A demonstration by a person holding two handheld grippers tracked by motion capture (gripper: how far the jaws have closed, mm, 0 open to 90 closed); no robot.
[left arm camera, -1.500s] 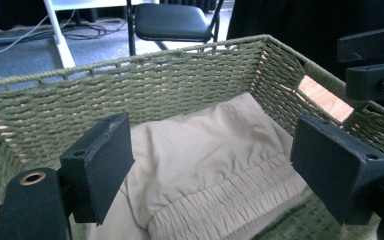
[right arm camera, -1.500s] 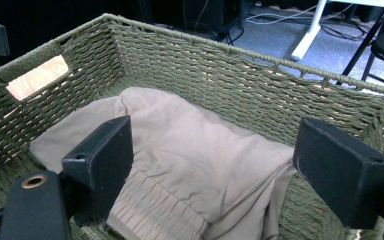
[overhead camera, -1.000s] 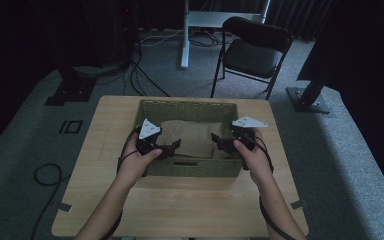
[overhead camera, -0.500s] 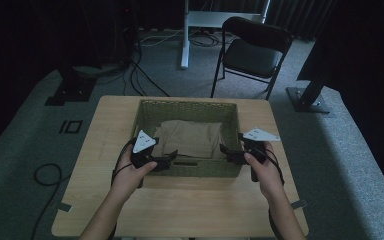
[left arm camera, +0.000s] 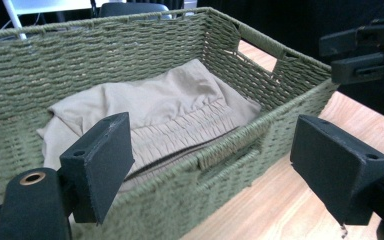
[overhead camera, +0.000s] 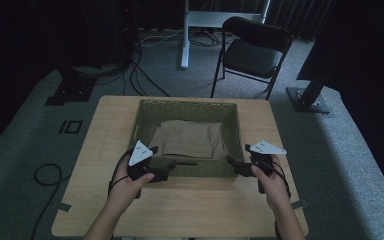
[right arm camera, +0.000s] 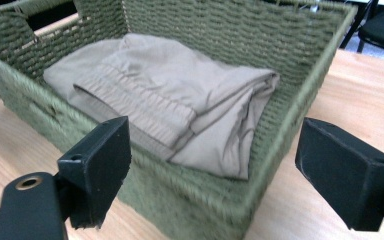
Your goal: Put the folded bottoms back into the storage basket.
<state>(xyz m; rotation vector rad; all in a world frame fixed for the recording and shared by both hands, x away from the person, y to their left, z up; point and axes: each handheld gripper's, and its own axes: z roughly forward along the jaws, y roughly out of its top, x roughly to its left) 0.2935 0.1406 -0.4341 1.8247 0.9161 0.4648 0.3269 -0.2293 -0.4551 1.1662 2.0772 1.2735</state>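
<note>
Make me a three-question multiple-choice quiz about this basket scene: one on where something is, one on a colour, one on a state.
1. Where does the beige folded garment lie?
A. inside the basket
B. on the chair
C. on the floor

2. What colour is the woven basket?
A. red
B. green
C. white

3. How do the jaws of the left gripper stand?
A. clamped on the cloth
C. open, holding nothing
B. shut on the basket rim

Answers: 1 A, the basket walls surround it; 2 B, its weave is olive green; 3 C, the jaws stand wide apart, nothing between the pads.
</note>
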